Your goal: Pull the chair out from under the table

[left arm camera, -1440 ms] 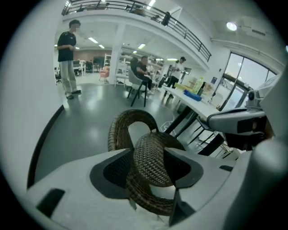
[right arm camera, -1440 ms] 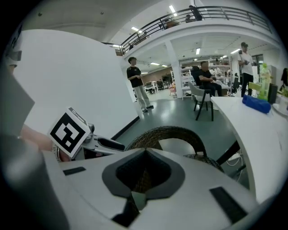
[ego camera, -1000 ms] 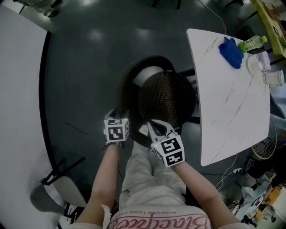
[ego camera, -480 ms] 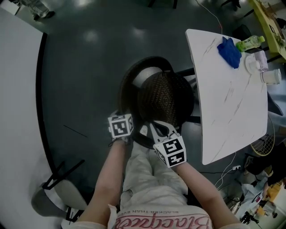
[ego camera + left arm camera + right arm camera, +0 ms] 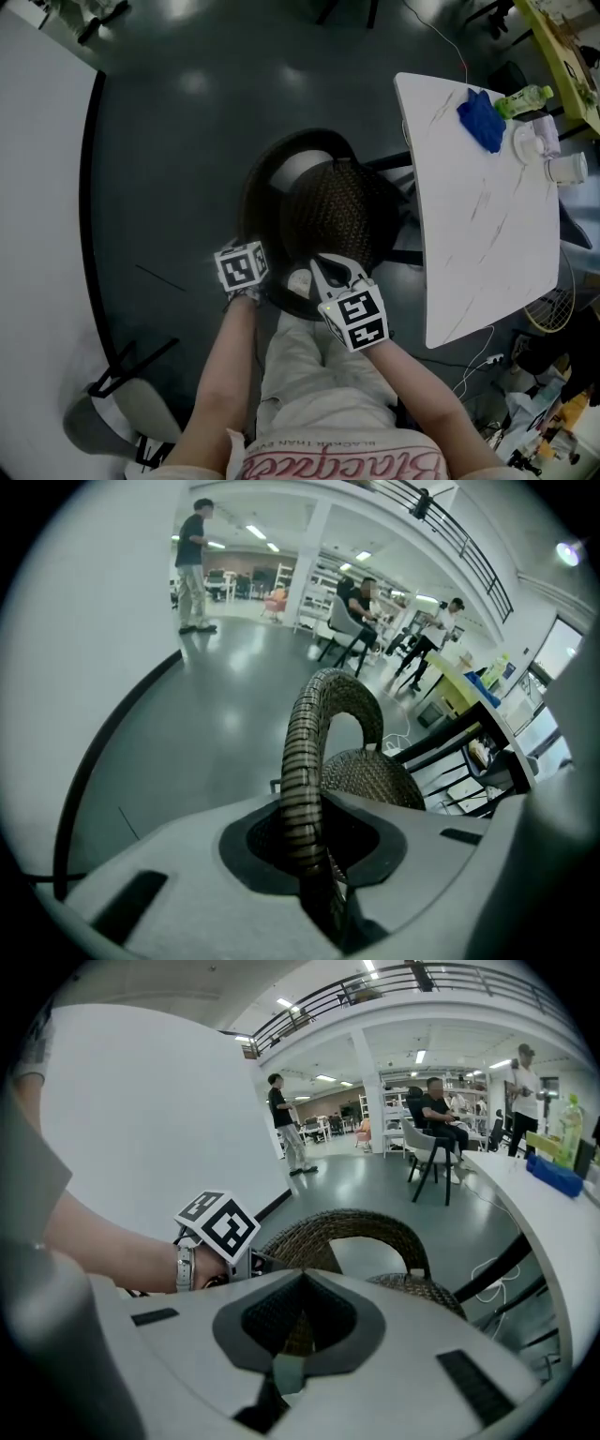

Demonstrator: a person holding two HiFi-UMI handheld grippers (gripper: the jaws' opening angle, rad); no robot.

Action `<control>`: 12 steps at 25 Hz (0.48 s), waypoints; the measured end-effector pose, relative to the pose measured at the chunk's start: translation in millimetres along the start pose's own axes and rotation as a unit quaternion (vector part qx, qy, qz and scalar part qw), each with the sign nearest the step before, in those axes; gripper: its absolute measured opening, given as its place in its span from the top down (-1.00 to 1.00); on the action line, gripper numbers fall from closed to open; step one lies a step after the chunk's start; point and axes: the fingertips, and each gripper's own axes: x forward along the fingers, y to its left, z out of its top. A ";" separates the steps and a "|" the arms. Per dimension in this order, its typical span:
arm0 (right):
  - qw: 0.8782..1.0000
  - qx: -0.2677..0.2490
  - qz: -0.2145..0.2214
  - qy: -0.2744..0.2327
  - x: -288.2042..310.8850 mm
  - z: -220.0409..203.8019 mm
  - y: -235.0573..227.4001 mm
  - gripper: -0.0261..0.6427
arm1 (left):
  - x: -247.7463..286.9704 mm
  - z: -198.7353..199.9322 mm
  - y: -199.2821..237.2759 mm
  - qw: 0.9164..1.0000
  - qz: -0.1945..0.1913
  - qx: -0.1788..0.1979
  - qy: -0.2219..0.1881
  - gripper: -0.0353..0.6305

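A dark wicker chair (image 5: 333,216) with a curved back rim (image 5: 255,192) stands beside the white marble table (image 5: 469,225), its seat partly under the table's edge. My left gripper (image 5: 249,292) sits on the near left of the rim. In the left gripper view the woven rim (image 5: 305,761) runs straight through its jaws (image 5: 311,850), which are closing and press on it. My right gripper (image 5: 317,274) holds the near part of the rim, and in the right gripper view wicker (image 5: 292,1327) shows between its shut jaws (image 5: 295,1340).
On the table's far end lie a blue cloth (image 5: 480,117), a green bottle (image 5: 523,96) and cups (image 5: 565,167). A large white table (image 5: 37,206) fills the left side. Another chair (image 5: 122,408) stands at bottom left. The person's legs (image 5: 309,375) are just behind the wicker chair.
My left gripper has shifted slightly along the rim and sunk onto it. The right gripper has stayed on the rim.
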 end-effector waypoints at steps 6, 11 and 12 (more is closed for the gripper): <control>1.000 -0.011 0.017 0.006 7.9 -0.2 15.4 0.91 | -13.9 1.0 45.4 1.000 0.020 -0.013 -0.003 0.73; 0.999 -0.022 0.031 0.011 17.9 -0.4 30.5 0.91 | -23.0 -0.5 77.3 1.000 0.025 -0.014 -0.006 0.72; 0.999 -0.024 0.033 0.011 19.4 0.0 33.4 0.91 | -24.9 -1.4 83.1 1.000 0.025 -0.013 -0.005 0.72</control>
